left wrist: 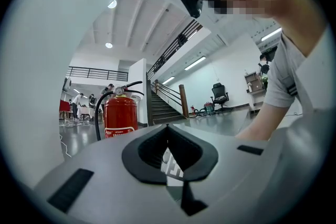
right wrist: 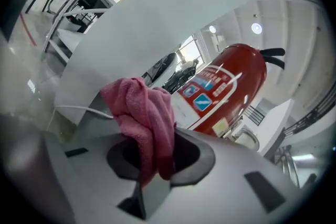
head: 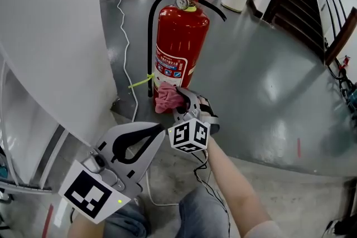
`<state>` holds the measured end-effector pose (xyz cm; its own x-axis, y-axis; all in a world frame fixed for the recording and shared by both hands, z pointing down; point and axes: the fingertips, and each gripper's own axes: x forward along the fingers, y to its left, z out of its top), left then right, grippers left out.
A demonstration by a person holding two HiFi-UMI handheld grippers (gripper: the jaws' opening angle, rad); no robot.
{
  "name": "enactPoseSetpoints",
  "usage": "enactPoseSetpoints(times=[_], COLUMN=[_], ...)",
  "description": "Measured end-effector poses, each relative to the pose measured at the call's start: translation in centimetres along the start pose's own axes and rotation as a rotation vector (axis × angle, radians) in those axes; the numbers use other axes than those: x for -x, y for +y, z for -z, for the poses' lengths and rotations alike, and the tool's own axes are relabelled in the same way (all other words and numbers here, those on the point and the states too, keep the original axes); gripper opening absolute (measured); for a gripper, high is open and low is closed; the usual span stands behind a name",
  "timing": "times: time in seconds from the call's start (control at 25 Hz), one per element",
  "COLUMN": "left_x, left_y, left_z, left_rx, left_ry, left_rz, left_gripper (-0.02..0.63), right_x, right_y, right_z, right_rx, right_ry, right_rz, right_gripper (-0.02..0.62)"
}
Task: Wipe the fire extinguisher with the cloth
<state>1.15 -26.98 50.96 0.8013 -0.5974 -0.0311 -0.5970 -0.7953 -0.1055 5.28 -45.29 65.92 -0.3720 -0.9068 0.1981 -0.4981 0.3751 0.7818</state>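
At the foot of the upright fire extinguisher [head: 179,47]: R gripper [head: 181,102] pinches the pink cloth [head: 167,97] just below the label [head: 174,67]. Cylinder's long axis vertical, straight ahead of jaws. L gripper [head: 160,130], jaws together w/ nothing between, sits farther back; R is nearer.

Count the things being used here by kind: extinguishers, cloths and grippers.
Extinguisher: 1
Cloth: 1
Grippers: 2 (left gripper, jaws shut and empty; right gripper, jaws shut on the cloth)
Total: 4
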Motion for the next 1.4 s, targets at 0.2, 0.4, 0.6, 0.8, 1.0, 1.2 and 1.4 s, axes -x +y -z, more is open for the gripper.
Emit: enactPoseSetpoints(times=[0.2, 0.4, 0.6, 0.8, 1.0, 1.2, 1.4], left_x=[-0.5, -0.7, -0.8, -0.7, -0.5, -0.3, 0.0], left_y=[-0.2, -0.4, -0.3, -0.1, -0.2, -0.3, -0.2], left_z=[0.1, 0.2, 0.5, 0.8, 1.1, 1.3, 1.5], left_rx=[-0.003, -0.004, -0.008, -0.005, -0.012, -0.011, -0.021], left_ry=[0.001, 0.005, 0.013, 0.018, 0.024, 0.027, 0.031], left_rz=[0.012, 0.018, 0.015, 0.011, 0.015, 0.016, 0.018], left_gripper=[0.009, 0.009, 0.009, 0.009, 0.009, 0.009, 0.009], right_x=[2.0, 4.9, 4.7, 3.1, 1.2, -0.2, -0.9], right_y=[-7.9, -16.6, -15.6, -10.3, -3.7, 0.9, 2.9], right_z=[-5.9, -11.3, -10.7, -6.7, -2.1, 1.4, 2.8], right_rx=[-0.045, -0.078, -0.024, -0.038, -0.015, 0.016, 0.003], right_ry=[-0.130, -0.263, -0.272, -0.213, -0.102, -0.017, 0.059], right_rz=[0.137, 0.288, 0.314, 0.261, 0.150, 0.083, 0.050], right_gripper=[0.086, 0.087, 0.084, 0.084, 0.086, 0.086, 0.085])
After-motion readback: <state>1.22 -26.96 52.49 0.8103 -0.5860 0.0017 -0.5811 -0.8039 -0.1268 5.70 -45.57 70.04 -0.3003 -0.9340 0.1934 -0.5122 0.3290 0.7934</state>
